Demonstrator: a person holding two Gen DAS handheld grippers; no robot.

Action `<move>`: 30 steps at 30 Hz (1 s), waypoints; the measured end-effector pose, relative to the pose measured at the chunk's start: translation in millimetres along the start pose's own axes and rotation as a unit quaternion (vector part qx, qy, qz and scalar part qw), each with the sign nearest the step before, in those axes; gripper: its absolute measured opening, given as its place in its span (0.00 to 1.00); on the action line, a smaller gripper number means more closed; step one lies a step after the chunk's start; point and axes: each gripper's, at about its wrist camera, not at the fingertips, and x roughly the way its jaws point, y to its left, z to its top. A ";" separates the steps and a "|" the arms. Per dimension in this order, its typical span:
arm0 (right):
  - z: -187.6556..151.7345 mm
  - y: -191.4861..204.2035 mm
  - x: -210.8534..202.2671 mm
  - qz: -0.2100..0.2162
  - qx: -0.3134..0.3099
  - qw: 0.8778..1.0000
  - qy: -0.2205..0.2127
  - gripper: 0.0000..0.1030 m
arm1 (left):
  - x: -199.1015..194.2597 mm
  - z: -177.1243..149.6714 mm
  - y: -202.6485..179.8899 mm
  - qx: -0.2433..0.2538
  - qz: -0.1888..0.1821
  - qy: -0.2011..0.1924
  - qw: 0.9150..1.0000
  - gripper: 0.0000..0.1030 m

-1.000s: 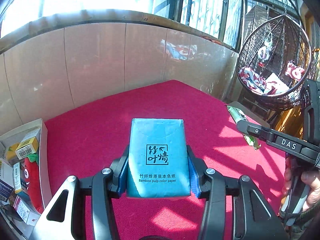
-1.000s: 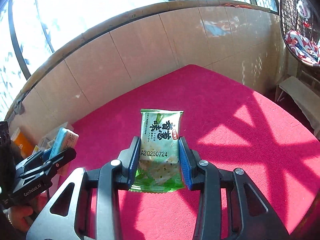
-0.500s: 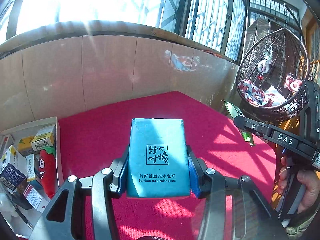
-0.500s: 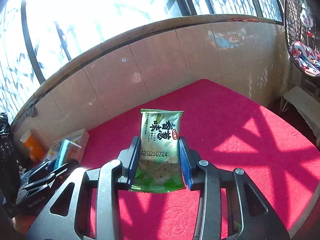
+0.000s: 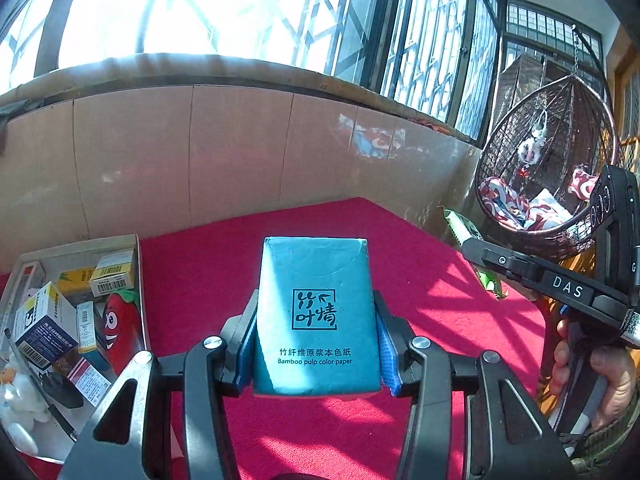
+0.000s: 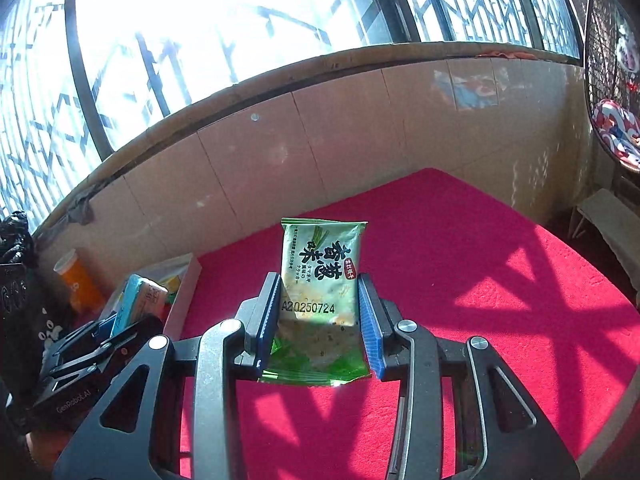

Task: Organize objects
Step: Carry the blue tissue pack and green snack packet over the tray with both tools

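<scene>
Both last items are lifted clear of the red tabletop (image 5: 420,248), the left gripper (image 5: 316,344) clamping a tissue pack (image 5: 316,312) and the right gripper (image 6: 320,320) clamping a cracker packet (image 6: 320,276), with dropping them into the part-filled box (image 5: 138,272) at the left edge seemingly all that remains.

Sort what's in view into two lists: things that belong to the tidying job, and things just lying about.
Job:
- blue tissue pack, clamped in left gripper
- green snack packet, clamped in right gripper
- box of sorted items

Lying about:
- hanging chair
- orange bottle
</scene>
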 end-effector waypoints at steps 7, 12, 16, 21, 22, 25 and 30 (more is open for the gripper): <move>-0.6 19.1 -5.0 0.008 -0.015 1.000 -0.004 0.36 | -16.8 -1.0 10.4 -0.011 0.005 -0.015 1.000 0.48; -0.9 30.2 -8.1 0.014 -0.023 1.000 -0.005 0.36 | -25.8 -3.0 17.4 -0.019 0.009 -0.022 1.000 0.48; -0.6 40.2 -9.3 0.021 -0.030 0.999 -0.005 0.36 | -31.9 -3.9 24.0 -0.026 0.013 -0.027 0.999 0.48; -1.4 53.8 -10.2 0.028 -0.040 0.999 -0.005 0.36 | -40.6 -5.7 33.8 -0.037 0.018 -0.033 0.999 0.48; -1.8 56.6 -10.0 0.029 -0.042 0.999 -0.004 0.36 | -42.4 -5.9 36.0 -0.039 0.018 -0.035 0.998 0.48; -2.4 64.7 -8.9 0.033 -0.047 0.998 -0.002 0.36 | -46.9 -5.8 41.9 -0.045 0.021 -0.040 0.998 0.48; -2.9 78.4 -7.4 0.040 -0.056 0.998 0.000 0.36 | -54.3 -8.3 54.4 -0.057 0.024 -0.044 0.997 0.48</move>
